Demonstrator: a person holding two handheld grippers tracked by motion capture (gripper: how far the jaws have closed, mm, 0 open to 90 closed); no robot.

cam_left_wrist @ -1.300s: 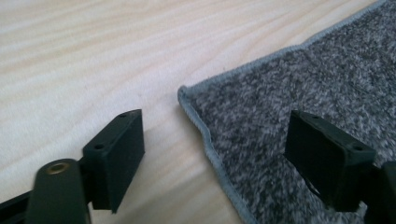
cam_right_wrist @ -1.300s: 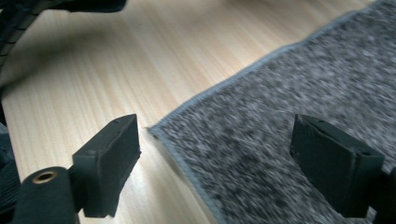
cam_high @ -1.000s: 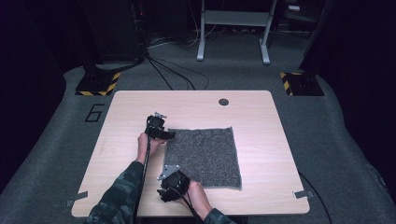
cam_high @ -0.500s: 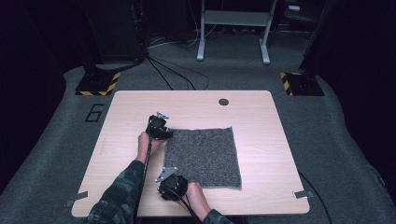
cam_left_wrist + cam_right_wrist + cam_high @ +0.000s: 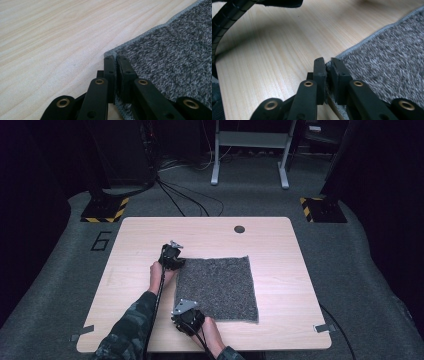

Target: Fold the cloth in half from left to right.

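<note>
A lab or recording studio: a lone tabletop [image 5: 210, 235] stands on grey carpet floor [image 5: 360, 270] among dark curtains, hazard-striped stand bases [image 5: 105, 212], trailing cables [image 5: 185, 200] and a floor number marking [image 5: 101, 241].

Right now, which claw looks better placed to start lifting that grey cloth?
Neither clearly: probably both together. The left claw pinches the far left corner of the grey cloth, and the right claw pinches its near left corner. Their jaws have just been closing on the cloth's edge.
</note>
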